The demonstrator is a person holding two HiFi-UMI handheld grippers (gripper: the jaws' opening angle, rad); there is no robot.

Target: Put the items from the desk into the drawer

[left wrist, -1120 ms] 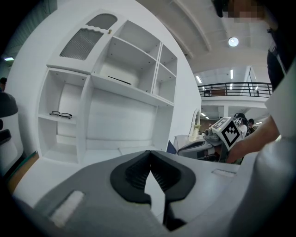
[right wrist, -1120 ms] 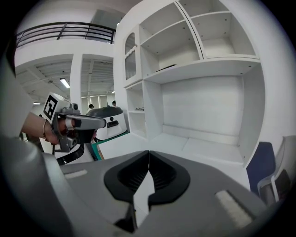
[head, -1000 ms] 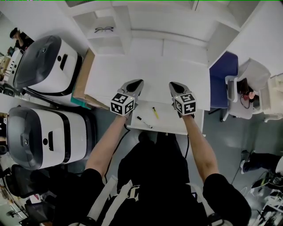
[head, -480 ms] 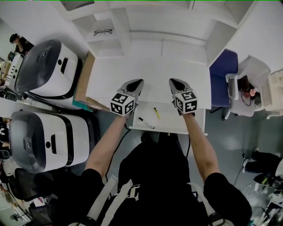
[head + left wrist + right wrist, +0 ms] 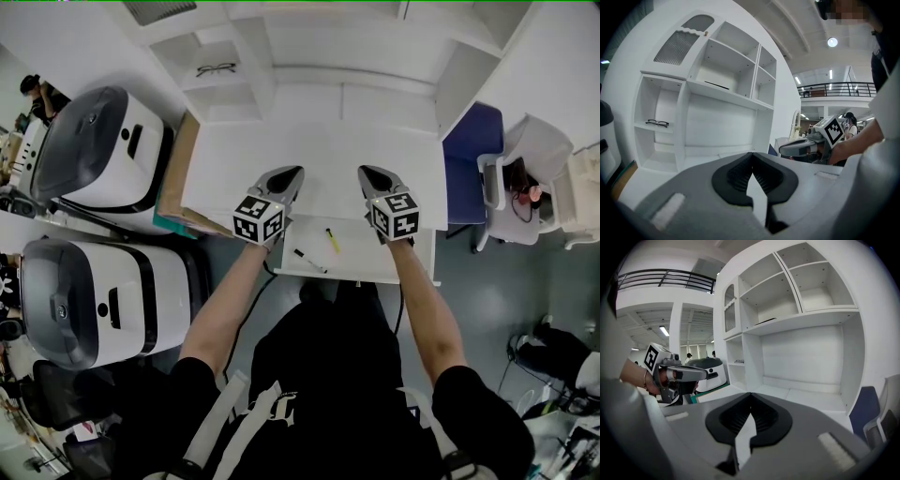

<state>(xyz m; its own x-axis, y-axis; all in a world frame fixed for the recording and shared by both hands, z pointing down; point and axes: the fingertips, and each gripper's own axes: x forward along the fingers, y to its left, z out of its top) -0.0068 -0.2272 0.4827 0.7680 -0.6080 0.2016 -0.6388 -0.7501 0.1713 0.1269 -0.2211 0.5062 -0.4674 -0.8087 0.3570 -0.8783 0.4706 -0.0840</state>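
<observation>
Drawer [image 5: 361, 264] first: where is it sitting, and is anything lying in it?

It is standing pulled out at the lower middle of the head view, under the front edge of the white surface [image 5: 328, 150]. A yellow marker [image 5: 331, 240] and a black pen [image 5: 307, 260] are lying on its floor, near each other but not touching.

And the two grippers, are they carrying something?

No. The left gripper [image 5: 292, 178] and the right gripper [image 5: 368, 178] are hovering side by side over the front edge of the surface, in the middle of the frame. In each gripper view the fingers [image 5: 733, 176] are pressing together at the tips, with nothing between them.

So what is remaining to do?

I am judging that the job is nearly finished, because I am seeing no loose item on the surface. Only a pair of glasses [image 5: 217, 67] is lying on a shelf at the upper left, and I cannot tell if it is counting as a desk item. Probably the drawer is only waiting to be pushed in.
</observation>
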